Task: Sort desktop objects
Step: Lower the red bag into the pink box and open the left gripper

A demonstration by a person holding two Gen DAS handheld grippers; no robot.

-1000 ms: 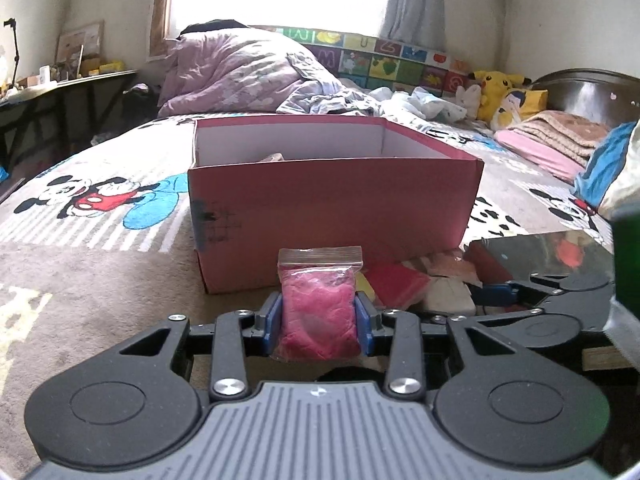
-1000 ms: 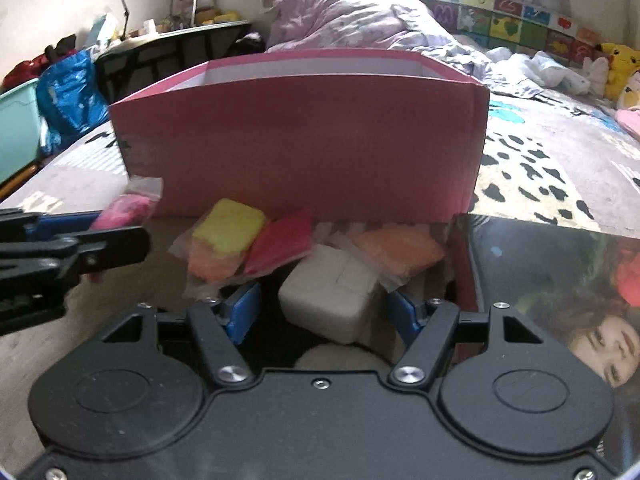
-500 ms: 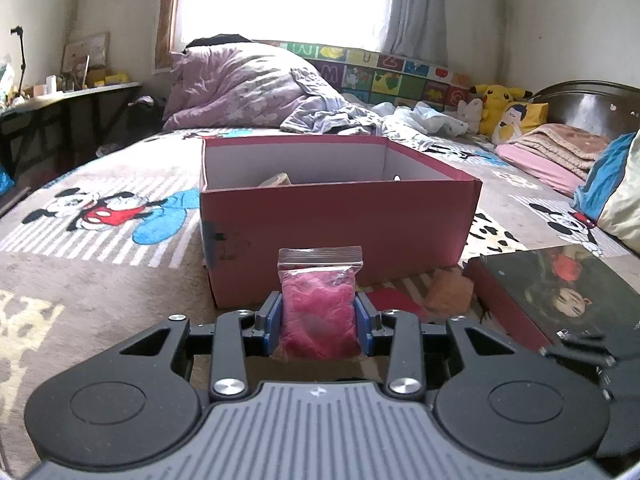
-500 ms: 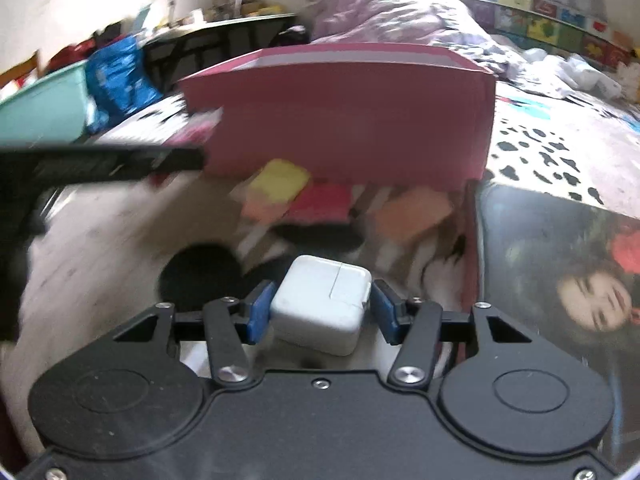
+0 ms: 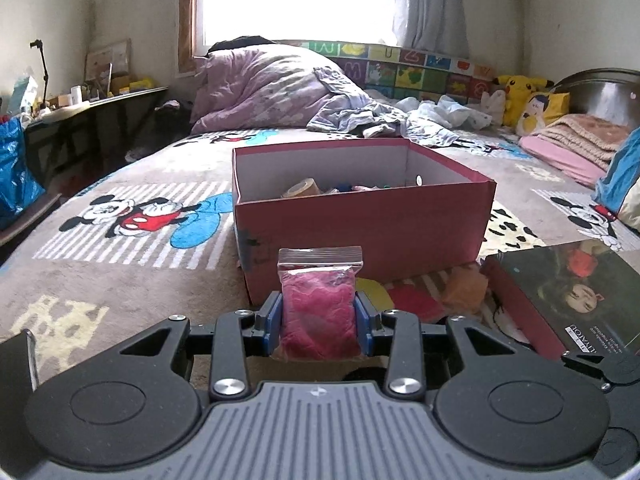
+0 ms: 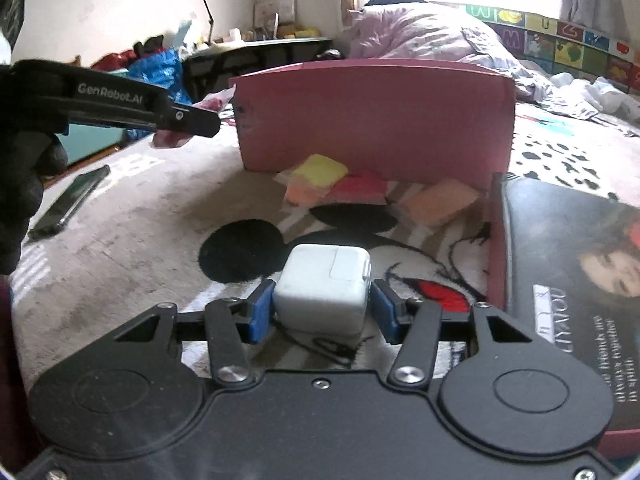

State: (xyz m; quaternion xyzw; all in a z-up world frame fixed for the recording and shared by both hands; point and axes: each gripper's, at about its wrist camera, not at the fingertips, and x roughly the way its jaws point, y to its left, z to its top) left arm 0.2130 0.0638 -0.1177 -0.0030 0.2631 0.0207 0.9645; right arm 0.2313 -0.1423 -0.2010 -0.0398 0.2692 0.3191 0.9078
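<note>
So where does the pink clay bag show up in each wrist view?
Left wrist: pink clay bag low centre, clamped in the left gripper.
Right wrist: upper left, poking past that gripper's finger, partly hidden.
Shared landmark: pink box, just behind the bag in both views.

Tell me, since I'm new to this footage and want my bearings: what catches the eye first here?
The open pink box sits mid-bed on the cartoon-mouse blanket, with small items already inside. The left tongs pinch a bag of pink material just before it, while the right tongs grip a white charger block. Yellow, red and orange packets lie against the box's front wall.
</note>
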